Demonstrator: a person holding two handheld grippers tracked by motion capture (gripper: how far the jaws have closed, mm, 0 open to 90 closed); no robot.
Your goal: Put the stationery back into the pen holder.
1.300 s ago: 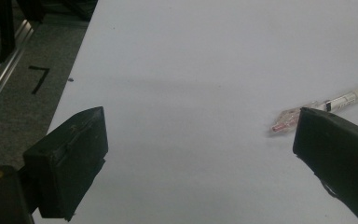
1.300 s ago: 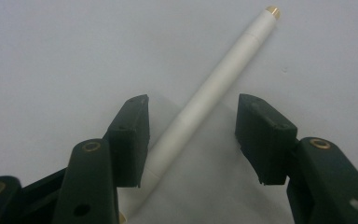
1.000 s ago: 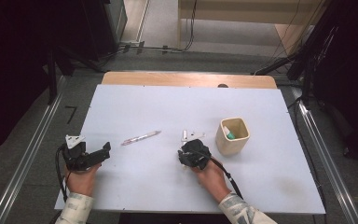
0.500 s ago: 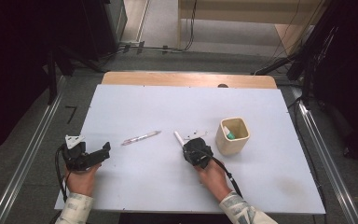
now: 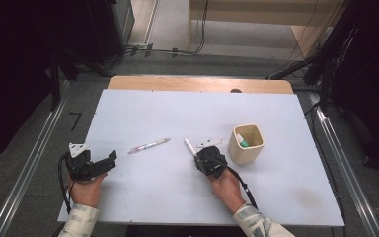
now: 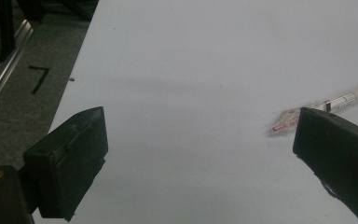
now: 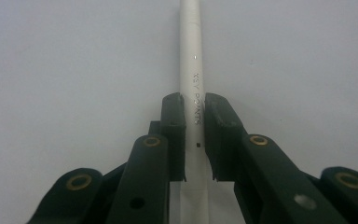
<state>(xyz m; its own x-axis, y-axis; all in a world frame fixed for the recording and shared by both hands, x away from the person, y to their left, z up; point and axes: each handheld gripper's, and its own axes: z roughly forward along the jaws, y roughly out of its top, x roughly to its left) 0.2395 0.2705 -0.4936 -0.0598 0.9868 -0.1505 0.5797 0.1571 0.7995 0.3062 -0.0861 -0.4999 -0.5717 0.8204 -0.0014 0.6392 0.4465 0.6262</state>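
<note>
- Resting low on the white table [image 5: 143, 197], the right gripper [image 5: 203, 157] points away from the person, forearm angled in from the near edge.
- Its jaws have just been closing and now clamp a white pen [image 7: 191, 70], just left of the beige cup [image 5: 246, 144].
- Left gripper [image 6: 200, 149] sits near the table's left edge, jaws wide apart and empty, a clear pen [image 5: 149, 145] lying beyond.

Tabletop [image 5: 143, 207] mostly bare: far half open edge to edge, near right corner open too. Obstacles sit in a mid band: pen [image 5: 149, 145] left of centre, white marker [image 5: 190, 146] poking out ahead of the right gripper [image 5: 203, 157], small clear bit [image 5: 210, 143] just beyond it, cup [image 5: 246, 143] close on its right, narrow gap there. Left gripper [image 5: 109, 159] has an open lane ahead; pen lies off to its right.
</note>
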